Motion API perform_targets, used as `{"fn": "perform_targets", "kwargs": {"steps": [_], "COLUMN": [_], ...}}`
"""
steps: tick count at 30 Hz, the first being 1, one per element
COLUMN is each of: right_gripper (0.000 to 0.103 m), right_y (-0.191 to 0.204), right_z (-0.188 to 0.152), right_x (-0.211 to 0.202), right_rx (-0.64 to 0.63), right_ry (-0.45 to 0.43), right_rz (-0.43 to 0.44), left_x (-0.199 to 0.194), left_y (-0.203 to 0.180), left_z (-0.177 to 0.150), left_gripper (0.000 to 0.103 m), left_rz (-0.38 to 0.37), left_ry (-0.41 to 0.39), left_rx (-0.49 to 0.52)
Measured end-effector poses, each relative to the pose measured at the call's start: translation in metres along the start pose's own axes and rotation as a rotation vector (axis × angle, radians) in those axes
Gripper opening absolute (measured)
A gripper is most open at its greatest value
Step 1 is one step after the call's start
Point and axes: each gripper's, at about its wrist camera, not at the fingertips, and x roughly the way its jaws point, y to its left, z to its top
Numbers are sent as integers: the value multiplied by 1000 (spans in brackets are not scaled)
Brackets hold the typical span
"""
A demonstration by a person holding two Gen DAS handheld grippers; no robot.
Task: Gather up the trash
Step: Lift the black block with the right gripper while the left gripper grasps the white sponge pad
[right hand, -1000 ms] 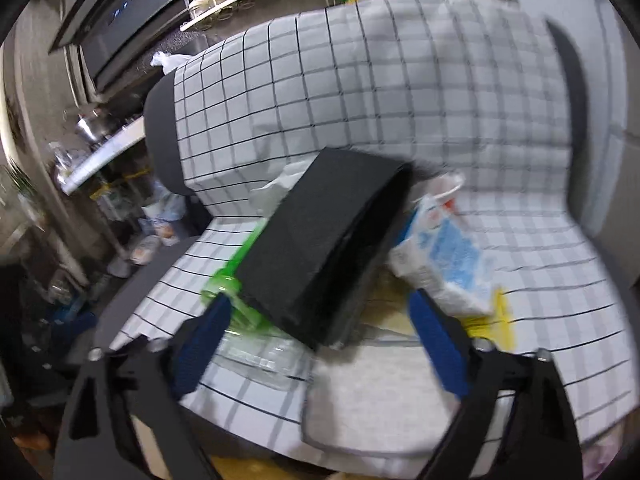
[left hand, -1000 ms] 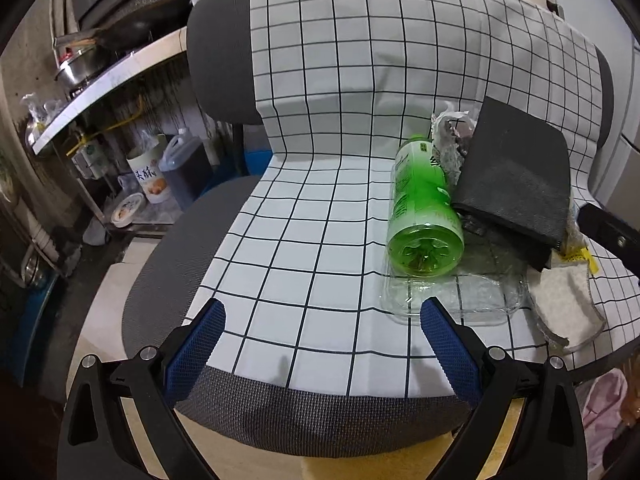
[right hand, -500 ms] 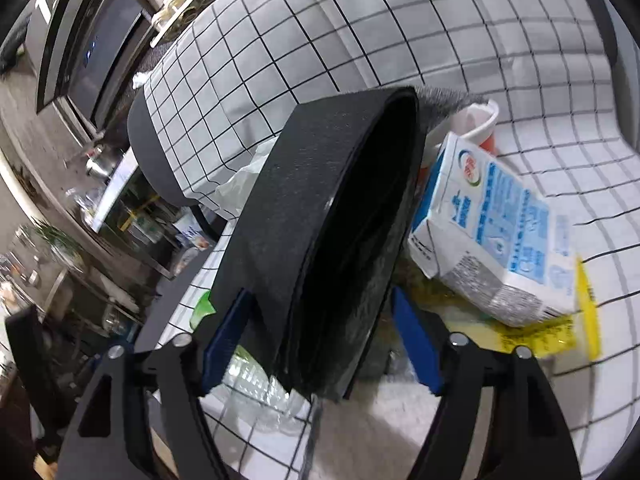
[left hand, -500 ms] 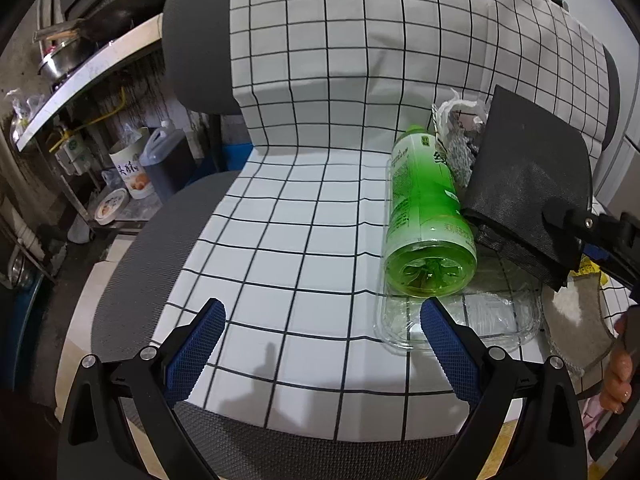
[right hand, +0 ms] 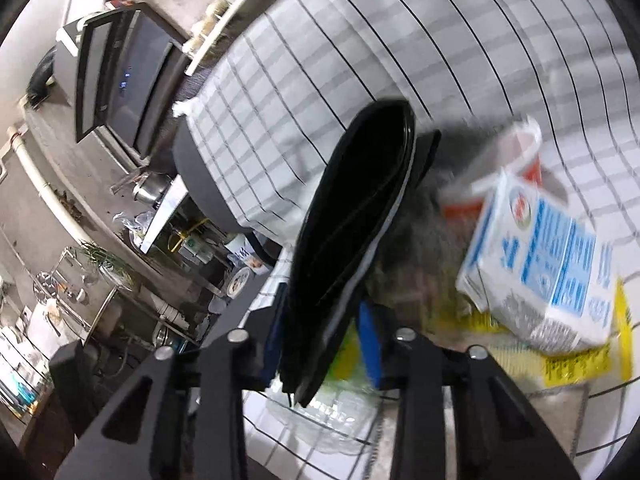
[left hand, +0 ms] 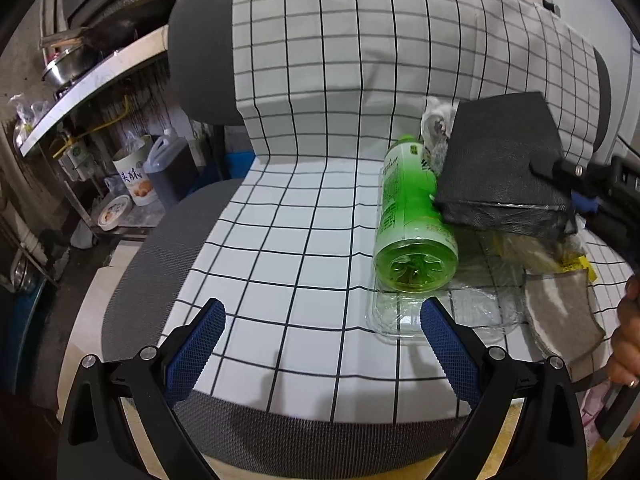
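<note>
Checked cloth [left hand: 304,216] covers the seat and back of a grey office chair [left hand: 132,280], and through my left camera most of that seat's left half lies bare, with its mesh front edge just below my left claw [left hand: 320,340]. That claw hangs wide apart, gripping nothing. Trash crowds the seat's right side: a green bottle [left hand: 408,216] on its side, base toward me, resting on a clear plastic tray [left hand: 440,312] that touches my right blue pad. Printing on the bottle's label is too small to read. Just right of the bottle sits the black folded bag [left hand: 500,168], with my right claw [left hand: 576,184] on its far edge. A crumpled white wrapper [left hand: 436,128] sits behind the bottle. A cluttered kitchen shelf stands left of the chair.

Through my right camera, blurred, my right claw [right hand: 320,352] is closing on the black folded bag [right hand: 352,220], whose lower edge sits between the blue pads. To the right lies a white-and-blue carton [right hand: 552,260] on a yellow packet [right hand: 576,364]; their print is unreadable.
</note>
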Motion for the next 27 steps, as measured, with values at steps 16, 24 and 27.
{"fn": "perform_targets", "kwargs": {"steps": [16,24,27], "right_gripper": [7,7,7], "right_y": [65,41,33], "right_z": [-34,-81,-86], "right_x": [-157,-201,-205], "right_rx": [-346,-402,-390], "right_ry": [-261,-330,-334], "right_rz": [-425,-653,-669], "left_x": [-50,-32,-24], "left_y": [-41,-104,-113], "left_z": [-32,-52,-51], "left_gripper": [93,58,58], "left_rz": [-188,-376,-442], "left_ry": [-40,41,50], "left_rx": [71,149,90]}}
